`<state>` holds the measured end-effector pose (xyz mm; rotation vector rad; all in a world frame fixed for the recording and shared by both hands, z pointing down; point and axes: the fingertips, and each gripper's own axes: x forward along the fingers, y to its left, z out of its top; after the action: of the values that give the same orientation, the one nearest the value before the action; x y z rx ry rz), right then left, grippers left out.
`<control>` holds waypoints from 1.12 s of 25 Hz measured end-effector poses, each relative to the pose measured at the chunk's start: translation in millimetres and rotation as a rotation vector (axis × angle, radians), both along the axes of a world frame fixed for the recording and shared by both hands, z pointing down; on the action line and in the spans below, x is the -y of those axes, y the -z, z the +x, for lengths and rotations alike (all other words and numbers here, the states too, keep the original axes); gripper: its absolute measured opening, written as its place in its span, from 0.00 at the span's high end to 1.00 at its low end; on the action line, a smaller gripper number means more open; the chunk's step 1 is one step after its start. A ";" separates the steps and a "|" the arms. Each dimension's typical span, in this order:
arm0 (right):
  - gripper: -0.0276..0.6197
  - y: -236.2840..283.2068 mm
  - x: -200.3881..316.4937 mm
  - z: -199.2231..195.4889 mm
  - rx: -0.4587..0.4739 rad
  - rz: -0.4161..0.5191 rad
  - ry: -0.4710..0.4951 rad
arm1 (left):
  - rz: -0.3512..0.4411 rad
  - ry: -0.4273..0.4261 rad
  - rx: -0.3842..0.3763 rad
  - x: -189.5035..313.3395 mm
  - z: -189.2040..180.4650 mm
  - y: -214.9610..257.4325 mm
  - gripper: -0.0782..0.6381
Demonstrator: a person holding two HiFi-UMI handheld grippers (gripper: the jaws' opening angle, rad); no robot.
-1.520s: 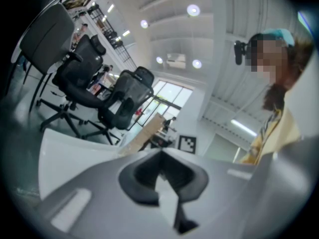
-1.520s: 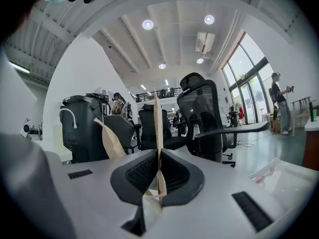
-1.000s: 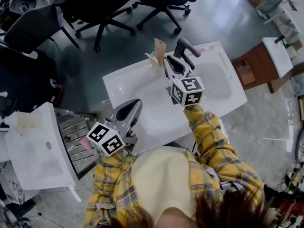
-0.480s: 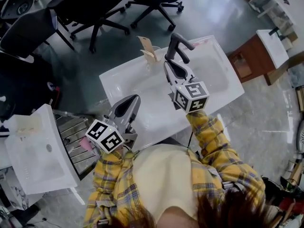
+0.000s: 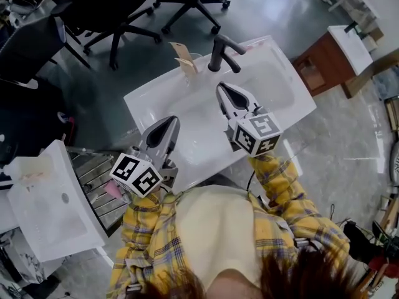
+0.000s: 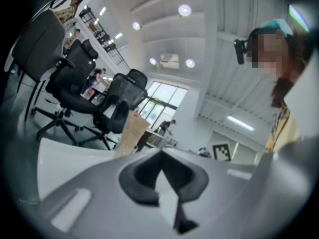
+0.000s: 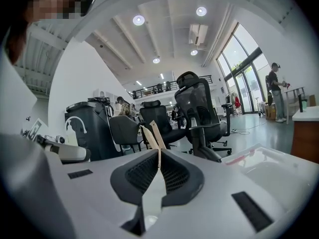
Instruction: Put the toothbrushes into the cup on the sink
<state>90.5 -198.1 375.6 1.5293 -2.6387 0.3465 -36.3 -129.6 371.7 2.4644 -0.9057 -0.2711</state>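
Two toothbrushes in brown paper wrappers point(image 5: 182, 55) stand upright in a small clear cup on the back rim of the white sink point(image 5: 277, 108), left of the black faucet point(image 5: 219, 50). My right gripper point(image 5: 222, 87) hovers over the basin, a short way in front of the faucet, shut with nothing between its pads. In the right gripper view the wrappers point(image 7: 152, 132) rise just beyond the jaw tips point(image 7: 158, 153). My left gripper point(image 5: 171, 121) is over the sink's front left part, shut and empty. The left gripper view shows a wrapper point(image 6: 130, 132) ahead of its tips point(image 6: 160, 154).
Black office chairs point(image 5: 134, 8) stand behind the sink. Another white basin point(image 5: 43, 198) and a metal rack point(image 5: 98, 178) are at the left. A wooden cabinet with a sink point(image 5: 324, 61) is at the right. Grey floor lies all around.
My right gripper has drawn back from the cup and faucet toward the person, still shut. The left gripper has kept its place.
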 end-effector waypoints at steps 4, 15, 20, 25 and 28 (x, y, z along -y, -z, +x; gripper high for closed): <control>0.93 1.7 -12.6 0.2 0.017 -0.012 0.003 | 0.001 0.022 0.008 0.7 -1.4 -1.1 0.88; 0.94 -3.5 -38.0 -7.5 0.029 -0.063 0.014 | -0.032 0.111 0.028 3.3 -13.7 -7.5 0.88; 0.94 -11.2 -44.9 -8.3 0.046 -0.101 0.016 | -0.054 0.136 0.038 4.7 -17.6 -12.5 0.88; 0.94 -18.8 -50.3 -9.8 0.056 -0.131 0.022 | -0.063 0.147 0.034 5.1 -18.2 -13.9 0.88; 0.94 -19.2 -51.4 -8.8 0.060 -0.138 0.021 | -0.069 0.152 0.029 4.5 -18.2 -13.7 0.88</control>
<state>81.6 -146.6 394.8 1.4701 -2.6109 0.5683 -54.5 -134.1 385.4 2.3460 -1.0983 -0.2518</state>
